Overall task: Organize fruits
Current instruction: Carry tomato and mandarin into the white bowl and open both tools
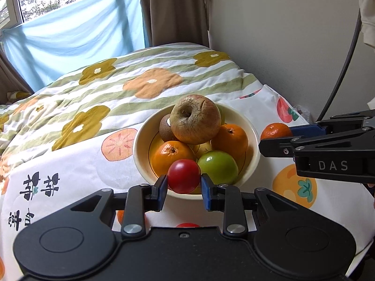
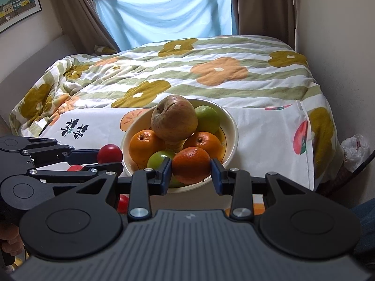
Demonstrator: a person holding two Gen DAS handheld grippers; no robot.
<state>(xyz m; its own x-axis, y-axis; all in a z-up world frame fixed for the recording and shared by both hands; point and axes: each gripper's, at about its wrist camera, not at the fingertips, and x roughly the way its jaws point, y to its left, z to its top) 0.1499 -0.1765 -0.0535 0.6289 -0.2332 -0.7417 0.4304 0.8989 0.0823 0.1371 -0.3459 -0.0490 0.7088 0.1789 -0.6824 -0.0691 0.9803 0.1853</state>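
Your left gripper (image 1: 184, 185) is pinching a small red fruit (image 1: 184, 175) across its widest part, one blue pad on each flank, and holds it in front of the bowl's near rim, at about 6 o'clock of the bowl (image 1: 140, 154) as the left wrist view has it. It looks smooth, glossy and light, so I judge it slippery and easily bruised; keep the pads on the equator and do not squeeze harder.

Your right gripper (image 2: 191, 173) is clamped the same way on a mandarin (image 2: 191, 162), which it holds at the bowl's near edge, roughly 5 o'clock of the bowl in the right wrist view. Its peel should give a little and grip better than the red fruit's skin.

The bowl is already heaped: a big wrinkled apple (image 1: 195, 119) sits on top of the pile (it looks perched rather than seated), with oranges (image 1: 173, 158), a green fruit (image 1: 218, 167) and a kiwi (image 1: 165, 127) packed beneath. Free room is scarce, and a nudge could probably roll the apple off.

Everything rests on a fruit-print cloth (image 1: 77, 164) over a soft flowered quilt (image 1: 150, 82), so the bowl may rock. The two grippers are close together; mind them colliding.
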